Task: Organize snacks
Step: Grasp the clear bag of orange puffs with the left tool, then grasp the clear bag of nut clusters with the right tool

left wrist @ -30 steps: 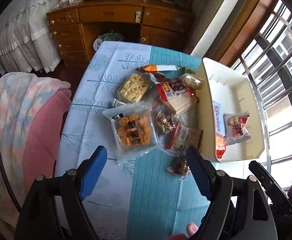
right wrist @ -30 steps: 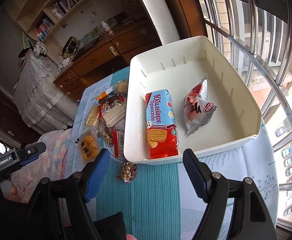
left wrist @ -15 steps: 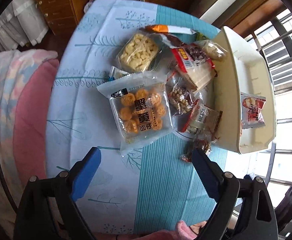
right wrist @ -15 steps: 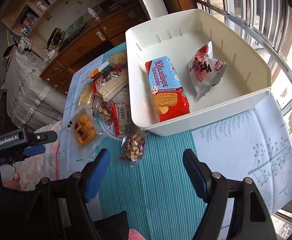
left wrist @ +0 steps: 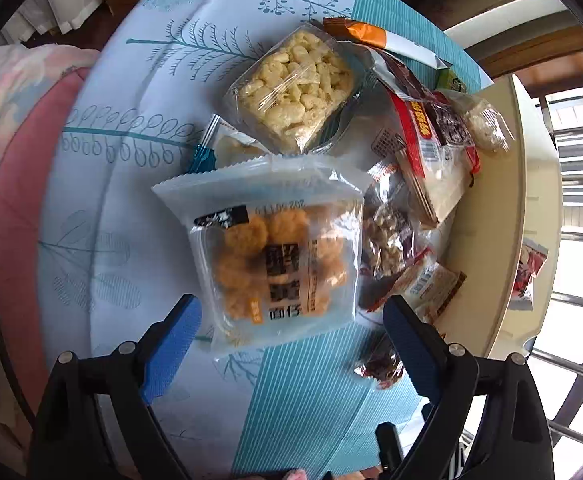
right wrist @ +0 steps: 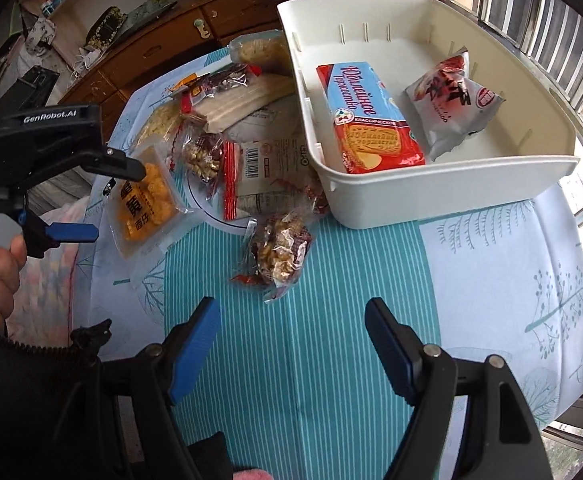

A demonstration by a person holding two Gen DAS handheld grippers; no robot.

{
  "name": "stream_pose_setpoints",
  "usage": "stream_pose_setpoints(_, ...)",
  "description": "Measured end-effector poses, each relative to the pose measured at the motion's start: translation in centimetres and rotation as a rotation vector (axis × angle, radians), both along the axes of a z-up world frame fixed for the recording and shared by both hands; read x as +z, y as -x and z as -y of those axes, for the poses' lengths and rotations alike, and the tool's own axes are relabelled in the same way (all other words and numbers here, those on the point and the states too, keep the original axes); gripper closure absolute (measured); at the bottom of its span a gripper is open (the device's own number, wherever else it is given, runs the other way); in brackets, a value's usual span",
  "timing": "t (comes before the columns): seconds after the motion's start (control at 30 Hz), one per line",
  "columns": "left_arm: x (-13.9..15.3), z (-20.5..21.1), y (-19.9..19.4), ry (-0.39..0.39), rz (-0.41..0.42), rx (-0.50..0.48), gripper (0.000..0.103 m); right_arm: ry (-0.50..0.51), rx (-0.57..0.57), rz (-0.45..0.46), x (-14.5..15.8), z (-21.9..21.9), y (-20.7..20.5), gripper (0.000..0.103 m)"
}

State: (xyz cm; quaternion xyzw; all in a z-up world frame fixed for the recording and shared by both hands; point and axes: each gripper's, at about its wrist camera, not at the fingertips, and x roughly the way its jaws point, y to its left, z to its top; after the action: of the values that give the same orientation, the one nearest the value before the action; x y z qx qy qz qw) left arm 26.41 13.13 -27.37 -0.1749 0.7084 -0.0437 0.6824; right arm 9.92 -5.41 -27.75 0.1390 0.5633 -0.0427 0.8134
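Observation:
A clear packet of orange puffs (left wrist: 279, 264) lies on the tablecloth. My left gripper (left wrist: 291, 312) hangs just over its near end, open, a finger on each side, pads not touching. The right wrist view shows that gripper (right wrist: 117, 200) above the same packet (right wrist: 143, 204). My right gripper (right wrist: 293, 304) is open over the teal stripes, just short of a small nut packet (right wrist: 279, 252). The white bin (right wrist: 451, 184) holds a red and blue biscuit pack (right wrist: 367, 120) and a white and red packet (right wrist: 451, 104).
Several more snacks are heaped between the orange packet and the bin, among them a tray of pale puffs (left wrist: 295, 88) and a red-edged wafer pack (left wrist: 431, 152). A pink blanket (left wrist: 11, 160) borders the table's left edge. A wooden desk (right wrist: 163, 48) stands behind, window bars (right wrist: 551, 20) on the right.
Both grippers have dropped toward the table and tilted down. The left now frames the orange packet with wider jaws. The right view has slid from the bin toward the nut packet.

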Motion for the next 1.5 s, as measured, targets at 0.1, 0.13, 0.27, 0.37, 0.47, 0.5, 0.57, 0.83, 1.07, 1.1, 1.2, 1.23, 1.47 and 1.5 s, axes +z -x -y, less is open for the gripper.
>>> stream_pose_setpoints(0.1,-1.0,0.1,-0.9,-0.002,-0.013,0.013,0.012,0.024,-0.002,0.012,-0.6,-0.8,-0.5,0.027)
stream_pose_setpoints(0.13,-1.3,0.1,-1.1,0.001,-0.015,0.015,0.012,0.034,-0.003,0.016,-0.8,-1.0,-0.8,0.027)
stream_pose_setpoints(0.27,-2.2,0.1,-2.1,0.0,-0.028,0.009,0.012,0.057,-0.008,0.033,-1.7,-1.9,-1.7,0.027)
stream_pose_setpoints(0.37,-3.2,0.3,-2.6,-0.005,-0.052,-0.007,0.012,0.067,-0.01,0.034,-2.5,-2.4,-2.2,0.027)
stream_pose_setpoints(0.47,-4.1,0.5,-2.8,-0.012,-0.072,-0.024,0.012,0.066,-0.026,0.036,-3.2,-2.7,-2.6,0.027)
stream_pose_setpoints(0.5,-4.3,0.7,-2.9,-0.013,-0.077,-0.027,0.012,0.068,-0.033,0.038,-3.4,-2.7,-2.7,0.027)
stream_pose_setpoints(0.57,-4.7,0.8,-3.1,-0.011,-0.084,-0.03,0.012,0.073,-0.047,0.039,-3.6,-2.6,-2.8,0.027)
stream_pose_setpoints(0.83,-5.6,1.7,-4.6,-0.022,-0.088,-0.062,0.013,0.083,-0.081,0.041,-4.1,-2.2,-4.0,0.042)
stream_pose_setpoints(1.07,-5.8,1.9,-6.0,-0.035,-0.106,-0.074,0.02,0.073,-0.079,0.023,-4.4,-2.4,-4.7,0.051)
stream_pose_setpoints(1.1,-5.9,2.0,-6.2,-0.041,-0.112,-0.078,0.021,0.073,-0.077,0.02,-4.4,-2.4,-4.6,0.051)
stream_pose_setpoints(1.2,-6.1,1.8,-6.3,-0.046,-0.127,-0.076,0.023,0.069,-0.074,0.013,-4.2,-2.2,-4.4,0.053)
stream_pose_setpoints(1.23,-6.2,1.8,-6.3,-0.052,-0.134,-0.075,0.023,0.066,-0.072,0.011,-4.1,-2.2,-4.5,0.053)
stream_pose_setpoints(1.47,-6.0,1.9,-6.3,-0.124,-0.167,-0.087,0.027,0.059,-0.048,0.002,-3.2,-2.0,-4.6,0.054)
stream_pose_setpoints(1.5,-5.9,1.9,-6.3,-0.138,-0.171,-0.089,0.027,0.061,-0.042,0.0,-3.1,-1.8,-4.6,0.054)
